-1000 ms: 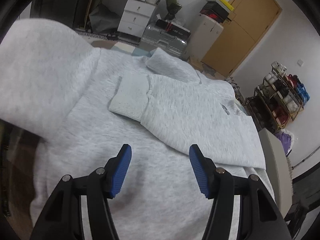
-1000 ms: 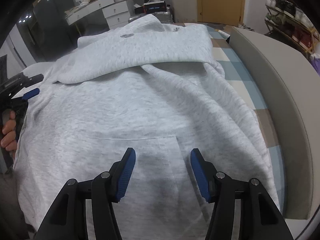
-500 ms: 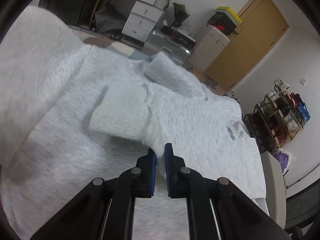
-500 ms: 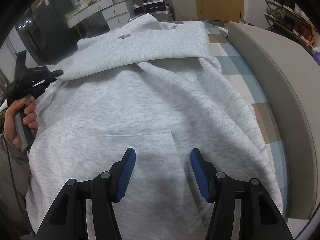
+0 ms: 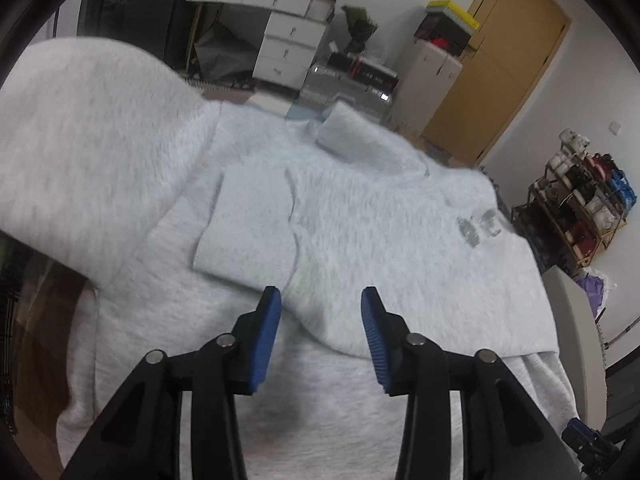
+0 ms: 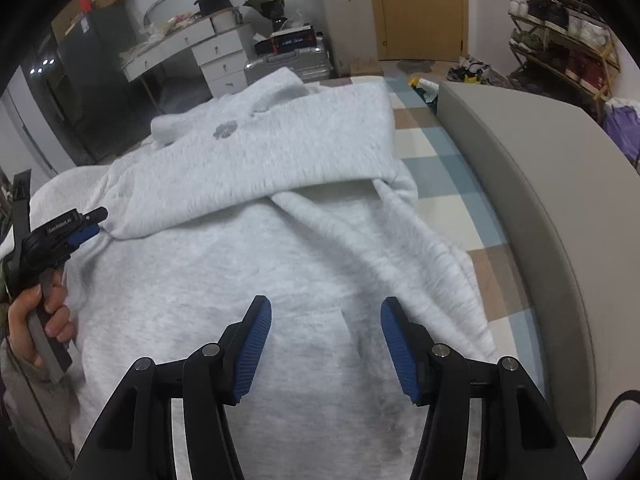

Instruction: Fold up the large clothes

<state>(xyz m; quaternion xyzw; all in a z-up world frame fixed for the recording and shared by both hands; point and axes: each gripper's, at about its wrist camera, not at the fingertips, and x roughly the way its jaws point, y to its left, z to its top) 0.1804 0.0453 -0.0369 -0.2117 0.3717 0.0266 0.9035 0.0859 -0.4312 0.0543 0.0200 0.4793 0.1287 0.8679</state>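
Observation:
A pale grey hooded sweatshirt point(image 5: 360, 216) lies spread on a bed, one sleeve folded across its body with the ribbed cuff point(image 5: 248, 236) lying flat. My left gripper point(image 5: 320, 312) hovers just in front of that sleeve's lower edge; its jaws are opening and the pads press on nothing. In the right wrist view the same sweatshirt point(image 6: 280, 264) fills the bed, the folded sleeve point(image 6: 264, 160) lying across its top. My right gripper point(image 6: 326, 320) stands open above the front pocket, with nothing between its fingers. The left gripper point(image 6: 86, 224) shows at the left there, in a person's hand point(image 6: 36, 316).
A grey padded bed edge point(image 6: 532, 216) runs along the right, with checked bedding point(image 6: 452, 160) beside the garment. Beyond the bed stand white drawers point(image 5: 288, 52), a silver suitcase point(image 5: 348, 84), a wooden door point(image 5: 500, 64) and a shoe rack point(image 5: 576, 208).
My left gripper shut on the sleeve's edge near the cuff half a second ago and has since let go, its jaws now apart. The right gripper has risen a little, staying open.

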